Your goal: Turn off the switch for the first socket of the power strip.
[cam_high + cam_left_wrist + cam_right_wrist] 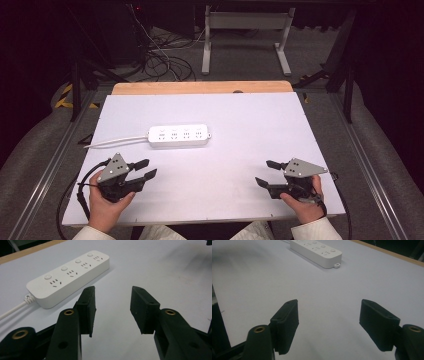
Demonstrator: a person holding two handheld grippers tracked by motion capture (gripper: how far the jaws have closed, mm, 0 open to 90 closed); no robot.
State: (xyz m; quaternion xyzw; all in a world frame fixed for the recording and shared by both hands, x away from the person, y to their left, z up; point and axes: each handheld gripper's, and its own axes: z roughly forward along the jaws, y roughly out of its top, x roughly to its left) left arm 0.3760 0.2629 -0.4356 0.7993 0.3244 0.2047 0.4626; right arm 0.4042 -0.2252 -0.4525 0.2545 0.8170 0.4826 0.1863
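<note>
So far nothing looks begun: the white power strip (179,135) lies flat near the middle of the white table (240,195), untouched, its cord (116,142) trailing off toward the left edge. The left gripper (145,169) and the right gripper (265,172) both rest low at the near edge, well apart from each other and from the strip, each with its jaws spread wide and nothing between them. By my reading, the whole job of reaching and handling the strip is still ahead.

The high view gives the full layout, both hands, and the wooden strip (200,87) along the table's far side. The left gripper view (113,310) adds close detail: four sockets, each with a round button (47,277), and the cord's strain relief. The right gripper view (328,326) shows the strip's opposite end with a small hanging tab (336,265)
</note>
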